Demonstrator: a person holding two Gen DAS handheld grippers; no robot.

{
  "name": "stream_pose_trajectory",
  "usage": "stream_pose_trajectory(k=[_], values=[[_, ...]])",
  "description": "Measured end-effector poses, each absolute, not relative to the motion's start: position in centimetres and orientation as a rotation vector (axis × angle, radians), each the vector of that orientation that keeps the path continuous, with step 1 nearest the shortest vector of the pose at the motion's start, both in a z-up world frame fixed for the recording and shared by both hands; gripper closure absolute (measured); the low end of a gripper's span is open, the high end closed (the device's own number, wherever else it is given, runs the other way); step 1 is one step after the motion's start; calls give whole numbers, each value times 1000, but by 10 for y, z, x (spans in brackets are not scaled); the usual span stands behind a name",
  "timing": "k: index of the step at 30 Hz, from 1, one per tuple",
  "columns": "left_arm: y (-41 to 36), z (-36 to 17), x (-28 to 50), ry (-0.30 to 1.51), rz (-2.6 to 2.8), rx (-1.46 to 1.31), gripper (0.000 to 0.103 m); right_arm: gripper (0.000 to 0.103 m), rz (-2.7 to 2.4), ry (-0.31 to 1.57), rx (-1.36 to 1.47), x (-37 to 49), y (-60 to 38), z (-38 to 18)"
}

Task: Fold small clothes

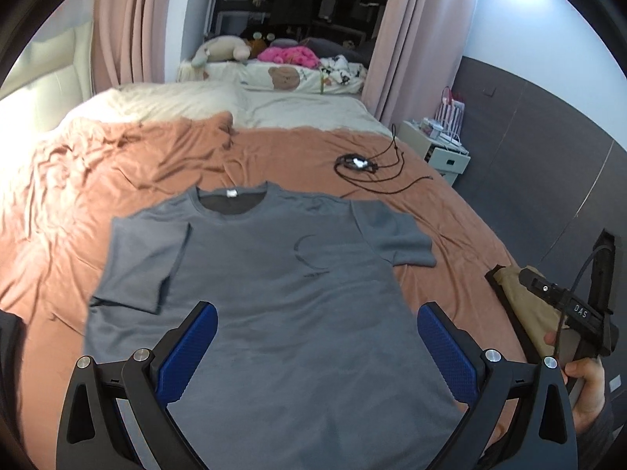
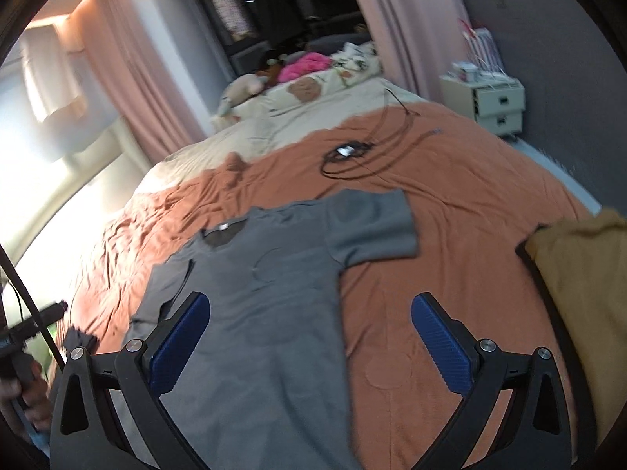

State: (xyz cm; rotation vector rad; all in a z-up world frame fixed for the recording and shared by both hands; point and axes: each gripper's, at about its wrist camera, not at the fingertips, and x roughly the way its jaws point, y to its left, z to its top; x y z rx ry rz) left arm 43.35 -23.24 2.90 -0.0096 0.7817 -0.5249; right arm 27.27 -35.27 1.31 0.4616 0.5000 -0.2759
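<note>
Item: grey T-shirt (image 1: 282, 293), spread flat on the bed (image 1: 450, 215), soft, light, limp; we would pinch its 3 o'clock sleeve hem; both our hand-held grippers, left hand-held gripper (image 1: 317, 348) and right hand-held gripper (image 2: 309, 337), gape empty.

T-shirt (image 1: 274, 293) laid flat on bedspread (image 1: 98, 180), collar toward the pillows (image 1: 305, 76). Coiled cable (image 1: 356, 164) lies beyond it, to the right. Folded garment (image 2: 580, 293) at bed's right edge; nightstand (image 1: 443, 149) beside the bed.
</note>
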Motion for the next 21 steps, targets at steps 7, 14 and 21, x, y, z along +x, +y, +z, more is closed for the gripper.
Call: stream_pose_trajectory(k=[7, 14, 21], values=[[-262, -3, 471, 850, -535, -36, 3, 0, -308, 535, 540, 304, -376, -10], [-296, -34, 510, 912, -545, 13, 13, 9, -254, 554, 705, 344, -414, -40], [-330, -52, 546, 946, -568, 65, 24, 44, -226, 586, 912, 380, -466, -85]])
